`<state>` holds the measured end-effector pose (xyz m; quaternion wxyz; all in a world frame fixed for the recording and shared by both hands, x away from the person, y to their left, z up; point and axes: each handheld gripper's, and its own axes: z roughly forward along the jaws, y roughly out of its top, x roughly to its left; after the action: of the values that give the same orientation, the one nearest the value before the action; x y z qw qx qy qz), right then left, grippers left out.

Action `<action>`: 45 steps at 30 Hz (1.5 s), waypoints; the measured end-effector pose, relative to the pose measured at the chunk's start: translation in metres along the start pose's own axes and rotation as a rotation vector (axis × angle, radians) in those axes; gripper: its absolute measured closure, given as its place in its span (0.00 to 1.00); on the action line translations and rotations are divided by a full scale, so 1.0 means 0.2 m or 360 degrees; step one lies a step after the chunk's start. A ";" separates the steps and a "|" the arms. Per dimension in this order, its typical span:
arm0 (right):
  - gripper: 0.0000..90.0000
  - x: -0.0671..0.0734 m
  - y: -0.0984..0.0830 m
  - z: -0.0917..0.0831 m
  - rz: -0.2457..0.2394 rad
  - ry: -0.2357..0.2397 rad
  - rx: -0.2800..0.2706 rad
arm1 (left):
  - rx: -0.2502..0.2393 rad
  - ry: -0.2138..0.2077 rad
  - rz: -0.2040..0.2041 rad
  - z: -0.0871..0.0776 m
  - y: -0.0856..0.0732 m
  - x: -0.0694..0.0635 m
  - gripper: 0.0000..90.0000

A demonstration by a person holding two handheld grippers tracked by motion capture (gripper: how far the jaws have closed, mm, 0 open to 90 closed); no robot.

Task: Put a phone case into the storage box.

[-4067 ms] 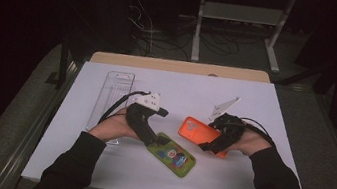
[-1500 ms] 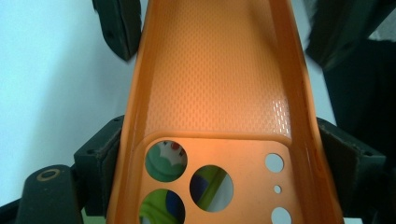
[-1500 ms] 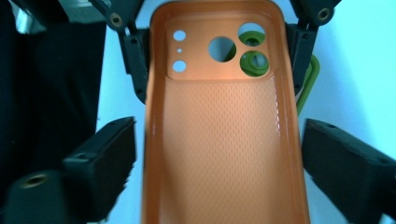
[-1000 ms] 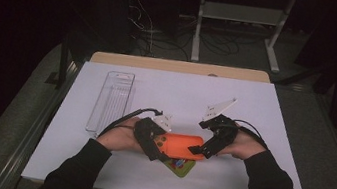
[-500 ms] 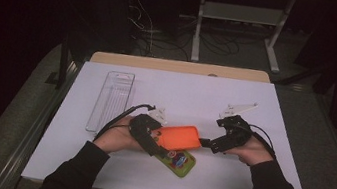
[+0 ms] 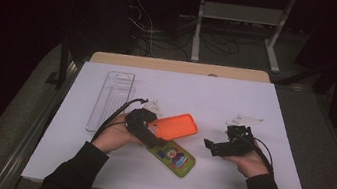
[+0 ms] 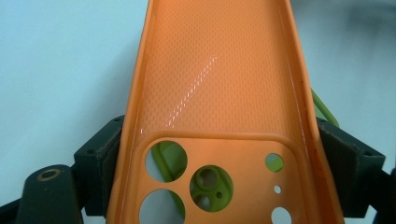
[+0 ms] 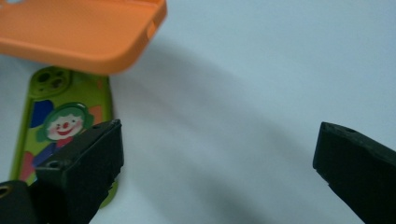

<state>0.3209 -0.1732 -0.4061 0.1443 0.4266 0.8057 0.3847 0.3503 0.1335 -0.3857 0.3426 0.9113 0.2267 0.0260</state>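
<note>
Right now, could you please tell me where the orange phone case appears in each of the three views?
High view: orange phone case at table centre, held by the left gripper.
Left gripper view: it runs up the middle, clamped at its camera-cutout end.
Right gripper view: top left corner.
Shared landmark: the green clown phone case lying beneath it.

No readable words, brand names, numbers or signs appear anywhere. The green phone case (image 8: pixel 65 135), lying beneath the orange phone case (image 8: pixel 84 28), carries only a cartoon clown face, with no lettering.
</note>
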 end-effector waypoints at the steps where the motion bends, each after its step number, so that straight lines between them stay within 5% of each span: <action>1: 0.01 0.00 -0.01 0.00 0.0015 -0.0010 -0.0008 | 0.0000 0.0000 0.0000 0.00 0.00 0.00 0.18; 6: 0.01 0.02 -0.04 0.02 0.0023 -0.0056 -0.0037 | -0.0032 0.0009 -0.0044 0.00 0.00 -0.01 0.18; 9: 0.01 0.02 -0.04 0.02 0.0034 -0.0047 -0.0064 | -0.0007 0.0016 -0.0007 -0.01 0.01 0.00 0.18; 15: 0.01 0.04 -0.03 0.04 -0.0022 -0.0077 -0.0078 | -0.0012 0.0027 -0.0036 0.00 0.01 0.00 0.17; 18: 0.01 0.05 -0.03 0.04 -0.0035 -0.0073 -0.0091 | -0.0042 0.0035 -0.0090 0.00 0.01 -0.01 0.18; 26: 0.01 0.08 -0.03 0.05 -0.0096 -0.0109 -0.0080 | -0.0002 0.0042 -0.0049 0.00 0.01 0.00 0.18; 27: 0.01 0.08 -0.03 0.06 -0.0170 -0.0136 -0.0075 | -0.0002 0.0043 -0.0058 0.01 0.01 0.00 0.18; 45: 0.01 0.16 -0.03 0.09 -0.0448 -0.0241 -0.0108 | 0.0012 0.0060 -0.0032 0.02 0.00 0.00 0.18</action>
<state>0.3090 -0.1399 -0.4193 0.2715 0.3322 0.8308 0.3544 0.3519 0.1312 -0.3875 0.3350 0.9097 0.2423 0.0389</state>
